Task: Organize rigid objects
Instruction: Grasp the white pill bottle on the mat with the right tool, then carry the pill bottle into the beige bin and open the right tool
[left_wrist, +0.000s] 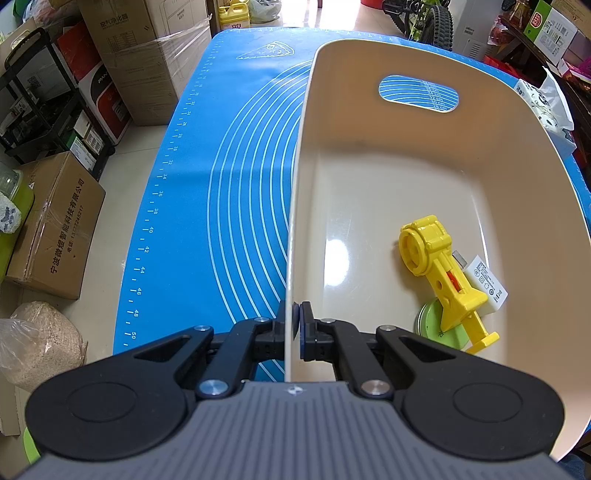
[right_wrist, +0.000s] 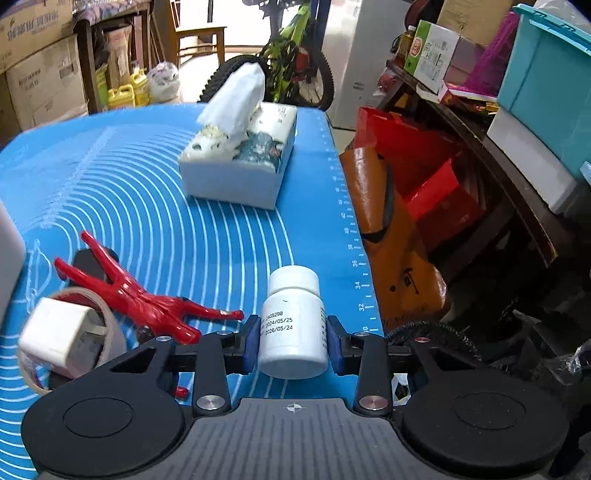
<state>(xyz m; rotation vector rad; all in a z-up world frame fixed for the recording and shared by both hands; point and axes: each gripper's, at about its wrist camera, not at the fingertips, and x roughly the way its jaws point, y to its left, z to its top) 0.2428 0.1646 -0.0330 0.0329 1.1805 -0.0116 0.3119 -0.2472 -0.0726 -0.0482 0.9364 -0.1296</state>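
Observation:
My left gripper (left_wrist: 295, 326) is shut on the left wall of a beige plastic bin (left_wrist: 406, 177), one finger inside and one outside. In the bin lie a yellow plastic toy (left_wrist: 441, 269), a white charger (left_wrist: 487, 284) and a green round lid (left_wrist: 439, 328). My right gripper (right_wrist: 291, 341) is shut on a white pill bottle (right_wrist: 293, 325), held with its cap pointing away. On the blue mat (right_wrist: 166, 229) to the left lie a red figure (right_wrist: 144, 299), a white plug adapter (right_wrist: 61, 336) and a tape roll (right_wrist: 110, 328).
A tissue box (right_wrist: 240, 162) stands on the far part of the mat. The mat's right edge (right_wrist: 354, 236) drops to orange and red bags. Cardboard boxes (left_wrist: 55, 229) and a sack stand on the floor left of the table.

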